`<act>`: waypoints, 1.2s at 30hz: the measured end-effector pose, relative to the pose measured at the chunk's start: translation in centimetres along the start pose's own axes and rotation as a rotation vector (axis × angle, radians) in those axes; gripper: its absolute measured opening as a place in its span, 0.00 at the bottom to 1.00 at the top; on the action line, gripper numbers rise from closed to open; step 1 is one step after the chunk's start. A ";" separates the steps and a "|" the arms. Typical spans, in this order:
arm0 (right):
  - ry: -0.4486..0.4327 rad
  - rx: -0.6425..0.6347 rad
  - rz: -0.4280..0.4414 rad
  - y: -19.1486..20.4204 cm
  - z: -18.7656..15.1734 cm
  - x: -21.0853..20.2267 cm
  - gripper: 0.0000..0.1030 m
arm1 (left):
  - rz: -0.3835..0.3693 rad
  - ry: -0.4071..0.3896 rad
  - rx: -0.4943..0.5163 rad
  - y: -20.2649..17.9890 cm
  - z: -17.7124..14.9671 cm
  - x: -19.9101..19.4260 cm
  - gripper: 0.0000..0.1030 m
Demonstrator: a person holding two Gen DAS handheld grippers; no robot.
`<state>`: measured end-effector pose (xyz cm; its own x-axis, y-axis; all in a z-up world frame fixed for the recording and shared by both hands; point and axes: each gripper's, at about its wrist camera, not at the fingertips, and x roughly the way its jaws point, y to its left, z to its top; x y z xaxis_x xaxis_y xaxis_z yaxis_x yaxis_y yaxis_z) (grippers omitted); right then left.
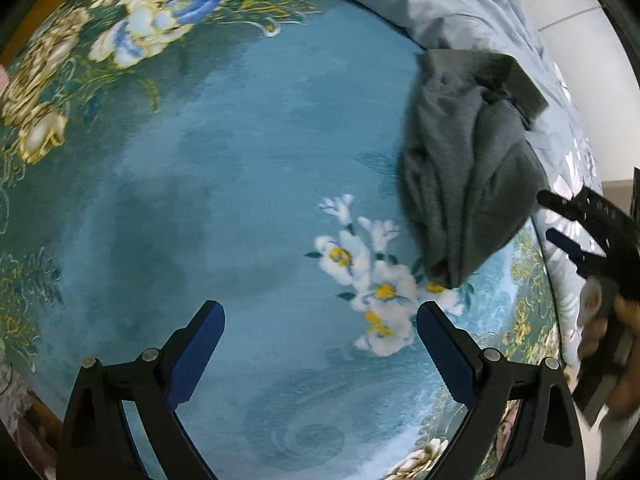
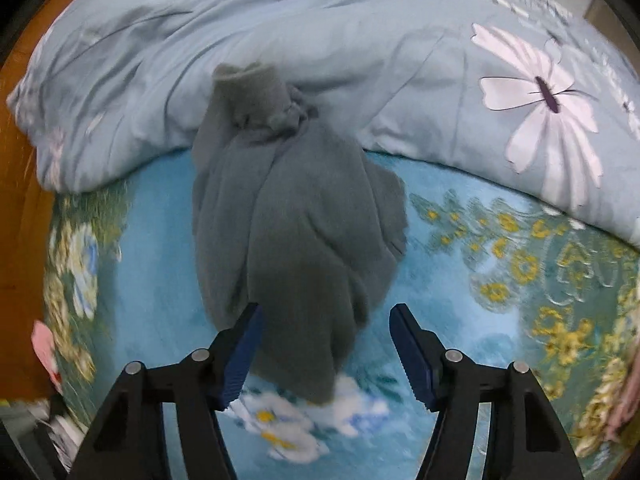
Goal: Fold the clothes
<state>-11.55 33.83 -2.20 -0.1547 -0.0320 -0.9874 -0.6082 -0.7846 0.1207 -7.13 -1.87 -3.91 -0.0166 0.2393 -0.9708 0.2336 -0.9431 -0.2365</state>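
Observation:
A crumpled grey garment [image 1: 464,160] lies in a heap on the teal flowered bedspread [image 1: 240,160], its far end resting against a pale blue duvet. My left gripper [image 1: 320,320] is open and empty above the bare bedspread, well to the left of the garment. In the right wrist view the garment [image 2: 296,216] lies straight ahead. My right gripper [image 2: 326,328] is open just above the garment's near end, one finger on each side of it. The right gripper also shows at the right edge of the left wrist view [image 1: 576,232], held by a hand.
A bunched pale blue duvet [image 2: 280,40] with large pale flowers fills the far side of the bed. The wooden bed frame [image 2: 20,208] runs along the left edge. White flower prints [image 1: 376,284] mark the bedspread near the garment.

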 end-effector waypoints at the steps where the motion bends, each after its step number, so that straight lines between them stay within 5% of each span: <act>1: 0.009 0.003 0.004 0.1 0.5 0.6 0.54 | 0.006 -0.003 -0.007 0.3 -0.1 -0.1 0.94; 2: 0.021 0.003 0.008 0.3 0.9 1.1 0.48 | 0.003 -0.006 -0.011 0.5 -0.1 -0.2 0.94; 4: 0.035 0.009 0.010 0.5 1.4 1.9 0.07 | -0.002 -0.012 -0.018 0.8 0.0 -0.4 0.94; 5: 0.040 0.021 0.013 0.5 1.4 2.1 0.05 | -0.005 -0.015 -0.021 1.0 0.0 -0.5 0.94; 14: -0.124 0.135 0.321 -1.9 -2.1 -5.0 0.04 | -0.044 -0.025 -0.041 2.1 -0.4 -1.1 0.94; 21: -0.291 0.230 0.526 -6.2 -8.8 -16.0 0.03 | -0.095 -0.017 -0.021 1.9 -2.2 -2.8 0.94; 27: -0.423 0.176 0.526 -8.1 -13.9 -25.2 0.03 | -0.177 -0.035 -0.027 1.2 -4.6 -4.9 0.94; 31: -0.441 0.159 0.505 -8.9 -18.2 -27.1 0.03 | -0.240 -0.020 -0.027 0.1 -6.7 -5.2 0.94; 36: -0.274 0.353 0.366 -12.8 -24.2 -21.5 0.03 | -0.295 0.086 -0.018 -1.5 -10.2 -3.4 0.94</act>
<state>18.35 29.57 15.01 -0.5714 -0.0646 -0.8181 -0.6924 -0.4971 0.5229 2.52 1.09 0.18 -0.0047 0.5219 -0.8530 0.2479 -0.8257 -0.5066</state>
